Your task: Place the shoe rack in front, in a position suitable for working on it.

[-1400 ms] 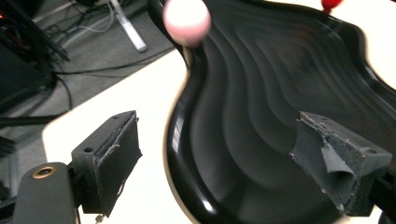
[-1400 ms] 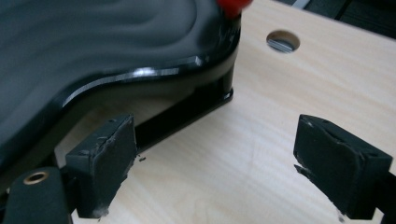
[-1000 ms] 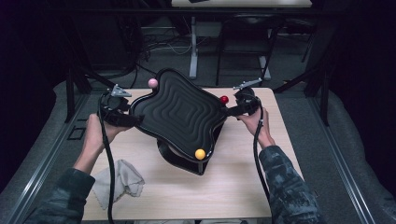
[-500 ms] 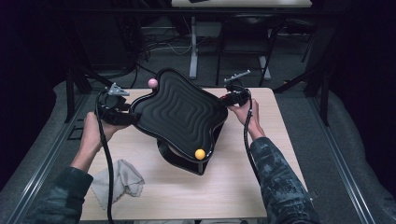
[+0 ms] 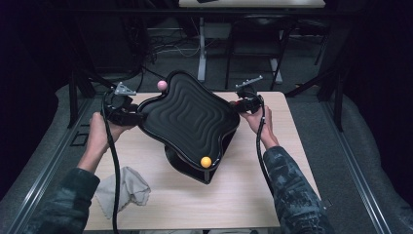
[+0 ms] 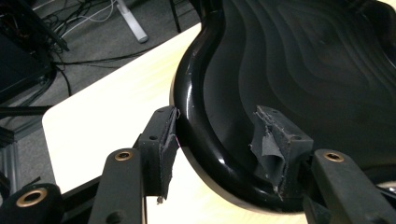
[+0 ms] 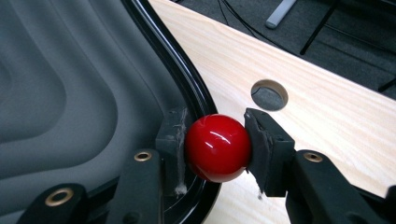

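Black wavy tray, ridged in rings, sits tilted on a dark base at the middle of the wooden table. Left gripper has the tray's glossy rim between its jaws, one pad outside the rim, one on the ridged inner face; jaws have just been closing, pads look pressed on the rim. Right gripper at the tray's opposite edge is clamped on a red ball just outside the rim, jaws just narrowed onto it. Orange ball rests at the tray's near corner, pink ball at its far corner. Crumpled cloth lies near-left of the tray.
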A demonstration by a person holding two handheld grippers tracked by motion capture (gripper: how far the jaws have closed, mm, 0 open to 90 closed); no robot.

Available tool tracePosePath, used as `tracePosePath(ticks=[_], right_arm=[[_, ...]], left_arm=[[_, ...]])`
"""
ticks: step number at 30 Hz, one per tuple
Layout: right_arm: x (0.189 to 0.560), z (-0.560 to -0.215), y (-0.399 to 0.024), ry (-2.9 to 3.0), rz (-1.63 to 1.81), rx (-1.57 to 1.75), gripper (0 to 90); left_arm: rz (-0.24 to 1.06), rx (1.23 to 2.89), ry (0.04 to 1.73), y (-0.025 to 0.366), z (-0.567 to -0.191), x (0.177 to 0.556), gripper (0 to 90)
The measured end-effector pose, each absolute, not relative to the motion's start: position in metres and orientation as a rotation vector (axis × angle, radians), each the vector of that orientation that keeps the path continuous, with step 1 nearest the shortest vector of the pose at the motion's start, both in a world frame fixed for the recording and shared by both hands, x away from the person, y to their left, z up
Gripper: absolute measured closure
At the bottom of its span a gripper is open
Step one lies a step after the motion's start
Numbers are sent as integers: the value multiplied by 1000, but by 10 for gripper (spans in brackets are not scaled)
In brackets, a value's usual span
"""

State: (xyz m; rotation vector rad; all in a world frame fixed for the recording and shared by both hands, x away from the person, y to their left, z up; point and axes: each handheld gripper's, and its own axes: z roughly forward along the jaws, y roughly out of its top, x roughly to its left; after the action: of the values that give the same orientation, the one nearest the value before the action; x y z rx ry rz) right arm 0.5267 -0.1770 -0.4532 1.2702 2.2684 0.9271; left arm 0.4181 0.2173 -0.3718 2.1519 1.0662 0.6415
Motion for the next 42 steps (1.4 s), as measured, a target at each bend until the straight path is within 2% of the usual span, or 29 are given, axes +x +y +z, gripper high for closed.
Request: tracePosePath(ticks=[15,17,23,26,32,35,42], right_arm=[[488,-452,-193,2242,897,1328,597],[483,-452,-194,2241,907,1332,597],[469,-453,-196,2215,908,1359,596],[463,-453,-197,2205,903,1362,596],[456,-455,-197,2188,897,1348,596],[452,-455,-197,2188,897,1345,596],[442,-456,-197,2188,894,1324,597]], left_arm=[[637,2110,1092,210,-372,457,530],[656,2104,1110,210,-373,456,491],[695,2044,1139,217,-373,438,295],[708,2011,1129,222,-374,421,263],[644,2023,1097,213,-387,384,291],[622,2057,1086,199,-398,374,333],[613,2065,1110,189,-412,376,399]])
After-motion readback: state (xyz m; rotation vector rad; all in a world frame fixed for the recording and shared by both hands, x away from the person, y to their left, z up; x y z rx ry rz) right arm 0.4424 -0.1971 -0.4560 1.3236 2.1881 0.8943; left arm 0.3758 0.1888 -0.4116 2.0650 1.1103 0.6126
